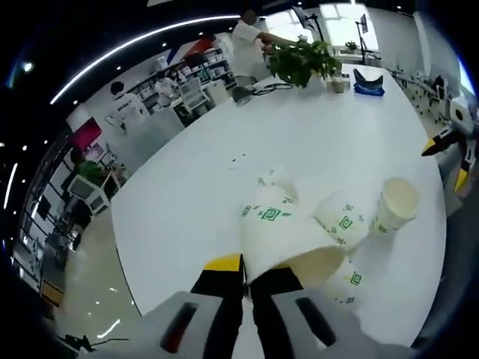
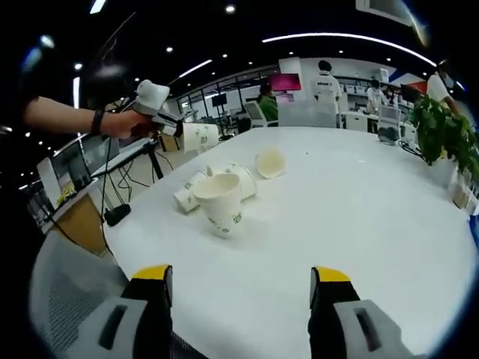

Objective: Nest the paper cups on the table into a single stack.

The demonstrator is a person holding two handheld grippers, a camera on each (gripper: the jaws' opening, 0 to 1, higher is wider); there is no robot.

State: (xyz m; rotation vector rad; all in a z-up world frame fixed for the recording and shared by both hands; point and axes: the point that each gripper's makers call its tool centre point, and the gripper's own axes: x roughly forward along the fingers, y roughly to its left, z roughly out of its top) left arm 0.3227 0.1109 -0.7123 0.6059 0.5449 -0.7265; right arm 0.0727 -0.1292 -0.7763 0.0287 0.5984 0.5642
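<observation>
Several paper cups lie tipped on a white table [image 2: 359, 224] as a person works a pair of hand-held tongs over them. In the left gripper view, the left gripper [image 1: 245, 271] has its jaws pinched together on the rim of a held cup [image 1: 288, 243]; that cup's long axis runs away from the jaws, base far, mouth toward the camera. In the right gripper view the same cup [image 2: 200, 137] hangs above the table's near edge, roughly level, base pointing away from the hand [image 2: 123, 122] that carries the tongs.

Just beyond the left jaws, a cluster of cups [image 1: 340, 224] lies on its sides on the tabletop, touching one another, and one lone cup [image 1: 394, 203] rests off to their right with its open mouth turned up and outward. The right gripper [image 2: 241, 278] hovers with jaws spread wide, gripping nothing; ahead of it and slightly left, a foremost cup [image 2: 219, 203] lies tilted with its mouth facing the camera, the rest of the heap [image 2: 224, 178] behind it. A potted plant [image 1: 303, 60] stands at the table's far end.
</observation>
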